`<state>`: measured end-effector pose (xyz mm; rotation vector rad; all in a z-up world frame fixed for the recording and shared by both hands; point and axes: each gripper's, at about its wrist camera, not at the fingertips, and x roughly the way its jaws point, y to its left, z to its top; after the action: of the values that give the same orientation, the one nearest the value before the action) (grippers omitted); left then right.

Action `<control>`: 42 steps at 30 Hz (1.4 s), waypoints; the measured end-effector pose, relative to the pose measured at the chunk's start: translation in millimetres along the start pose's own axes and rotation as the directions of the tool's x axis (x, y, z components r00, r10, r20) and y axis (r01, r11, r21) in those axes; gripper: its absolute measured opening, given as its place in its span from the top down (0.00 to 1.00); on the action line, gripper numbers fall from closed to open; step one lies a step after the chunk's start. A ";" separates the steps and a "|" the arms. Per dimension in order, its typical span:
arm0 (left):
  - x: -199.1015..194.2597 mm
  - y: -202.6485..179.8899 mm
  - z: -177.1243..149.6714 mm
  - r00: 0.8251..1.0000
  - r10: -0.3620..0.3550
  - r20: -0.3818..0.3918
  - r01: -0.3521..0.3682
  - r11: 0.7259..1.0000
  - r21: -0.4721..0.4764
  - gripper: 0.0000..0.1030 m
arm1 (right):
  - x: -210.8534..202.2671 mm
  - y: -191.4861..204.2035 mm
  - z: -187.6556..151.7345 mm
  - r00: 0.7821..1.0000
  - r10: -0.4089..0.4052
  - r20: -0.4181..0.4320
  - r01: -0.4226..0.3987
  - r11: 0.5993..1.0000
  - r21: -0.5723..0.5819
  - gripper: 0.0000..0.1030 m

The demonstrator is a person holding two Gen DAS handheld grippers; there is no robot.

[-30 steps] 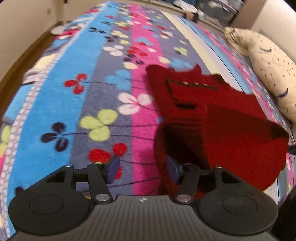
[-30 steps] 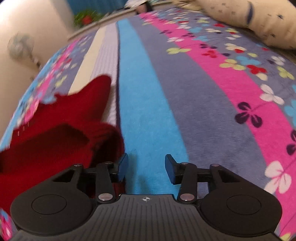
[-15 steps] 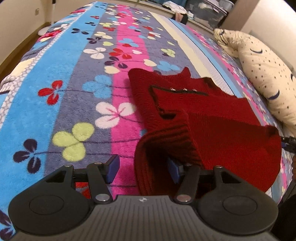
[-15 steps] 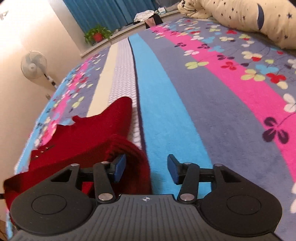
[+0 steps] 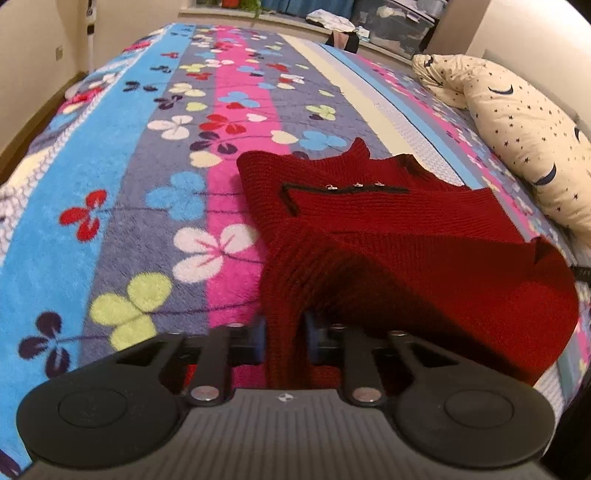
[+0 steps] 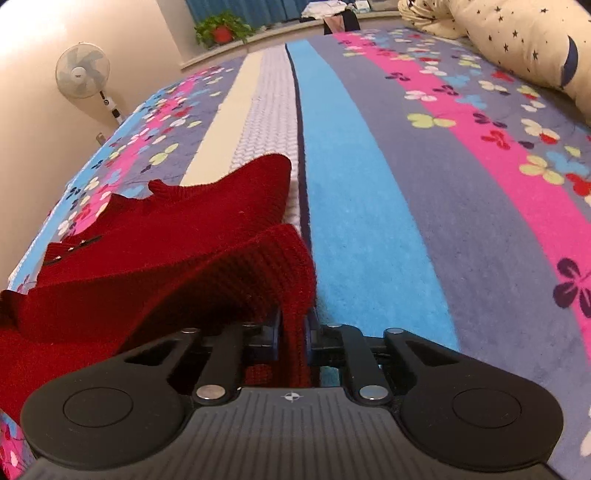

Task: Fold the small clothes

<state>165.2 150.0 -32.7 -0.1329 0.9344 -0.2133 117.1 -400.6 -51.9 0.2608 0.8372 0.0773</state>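
Observation:
A small dark red knitted sweater (image 5: 388,229) lies on a striped flowered bedspread (image 5: 155,192), its near hem lifted off the bed. My left gripper (image 5: 284,338) is shut on the hem's left corner; the knit hangs between its blue pads. In the right wrist view the same sweater (image 6: 177,229) lies at the left, and my right gripper (image 6: 291,334) is shut on the hem's right corner. The far part with a dark neckline trim and small metal clasps (image 5: 351,186) rests flat on the bed.
A cream pillow with stars and moons (image 5: 524,129) lies along the bed's right side. A standing fan (image 6: 83,72) and a potted plant (image 6: 221,31) are by the wall. Clutter and storage boxes (image 5: 388,22) sit beyond the bed's far end.
Both grippers were open beside the sweater's hem; they have since closed on its two corners. The hem is now raised off the bedspread.

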 end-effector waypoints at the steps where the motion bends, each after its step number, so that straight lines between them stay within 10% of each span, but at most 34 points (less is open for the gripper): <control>1: -1.0 0.0 0.2 1.000 -0.001 0.005 0.000 1.000 0.001 0.86 | -2.7 0.8 0.6 1.000 -0.002 0.016 0.002 1.000 -0.006 0.88; 22: -21.6 -2.7 -0.4 0.998 -0.033 0.059 0.032 0.999 0.017 0.87 | -40.9 -1.5 -2.0 0.991 0.034 0.132 -0.034 0.999 -0.003 0.89; 33: -9.4 -0.9 -3.5 0.999 -0.033 -0.002 0.032 0.999 -0.009 0.86 | -21.0 -1.1 -10.5 1.000 -0.015 0.025 0.015 1.000 -0.018 0.89; 42: -52.8 -13.4 -2.5 0.982 -0.109 0.157 0.095 0.991 0.090 0.90 | -69.8 5.8 -4.2 0.967 0.073 0.245 -0.071 0.997 -0.017 0.90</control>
<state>131.2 149.5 9.8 -0.1209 0.7564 -0.3305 67.4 -406.0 -2.6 0.2875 0.5808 0.1140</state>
